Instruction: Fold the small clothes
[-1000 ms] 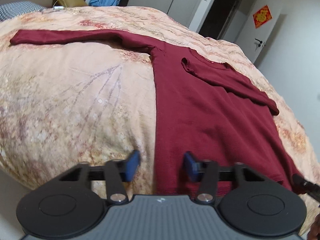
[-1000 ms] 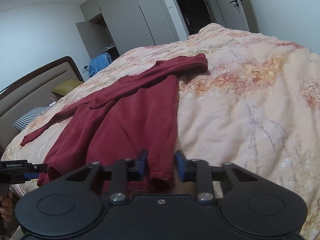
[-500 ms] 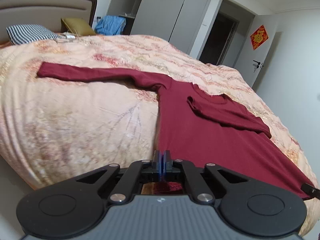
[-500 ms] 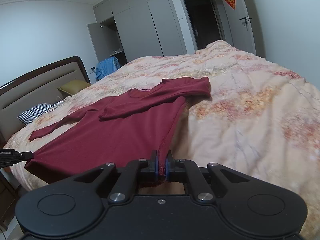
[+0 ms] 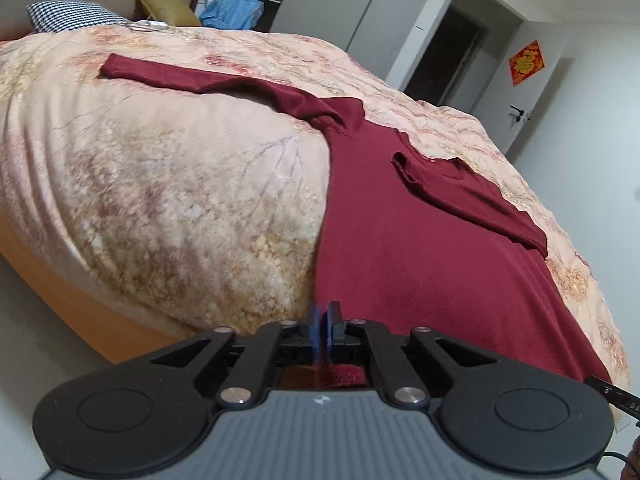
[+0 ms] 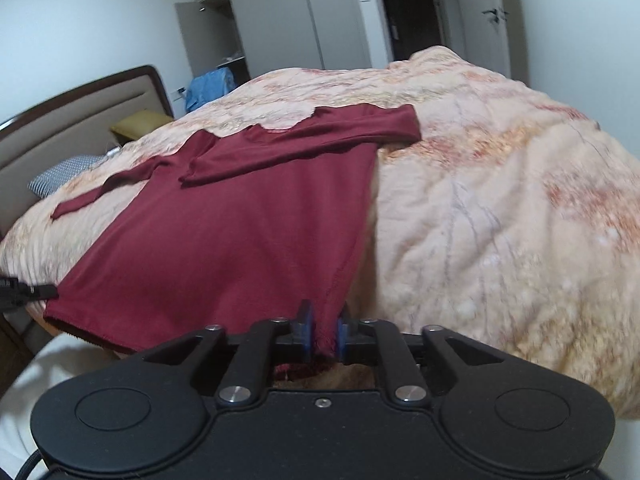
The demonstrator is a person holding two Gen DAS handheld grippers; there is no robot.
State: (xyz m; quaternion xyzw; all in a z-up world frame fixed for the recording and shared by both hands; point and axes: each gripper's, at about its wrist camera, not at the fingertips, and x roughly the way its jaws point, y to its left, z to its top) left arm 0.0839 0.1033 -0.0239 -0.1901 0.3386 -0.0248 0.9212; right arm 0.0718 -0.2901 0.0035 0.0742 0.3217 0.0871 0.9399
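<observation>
Nothing can be read clearly; a red diamond sign with a gold character, too blurred to make out, hangs on the far wall by the door

The hem corner of the maroon shirt passes between the pads of the left claw and is concealed there. In the right wrist view, the other hem corner is bunched inside the right claw; pad contact cannot be confirmed. The headboard is cut off by the left frame edge. The blue bundle beyond the bed is too small to identify.
</observation>
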